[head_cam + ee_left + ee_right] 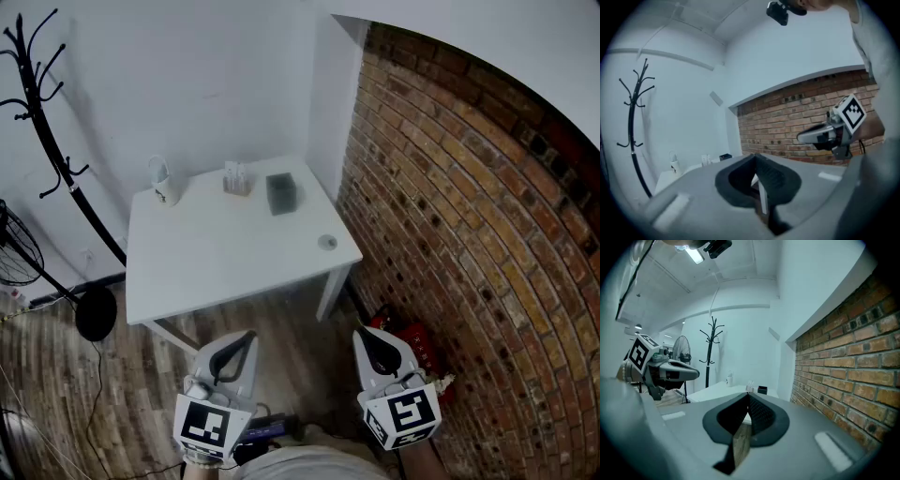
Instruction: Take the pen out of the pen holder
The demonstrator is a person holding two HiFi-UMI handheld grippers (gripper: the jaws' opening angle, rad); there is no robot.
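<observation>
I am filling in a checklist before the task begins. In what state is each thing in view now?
Left gripper: shut, empty.
Right gripper: shut, empty.
Bottle: upright.
Small holder: upright, pale sticks inside.
Dark box: upright, contents unclear.
Disc: flat on the table.

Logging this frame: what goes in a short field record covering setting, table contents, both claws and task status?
setting: white table in a corner, brick wall to its right, coat rack to its left
on table: white bottle, small light holder, dark square container, small round disc
left claw: shut, empty, short of the table
right claw: shut, empty, short of the table
task status: not begun; pen too small to make out
</observation>
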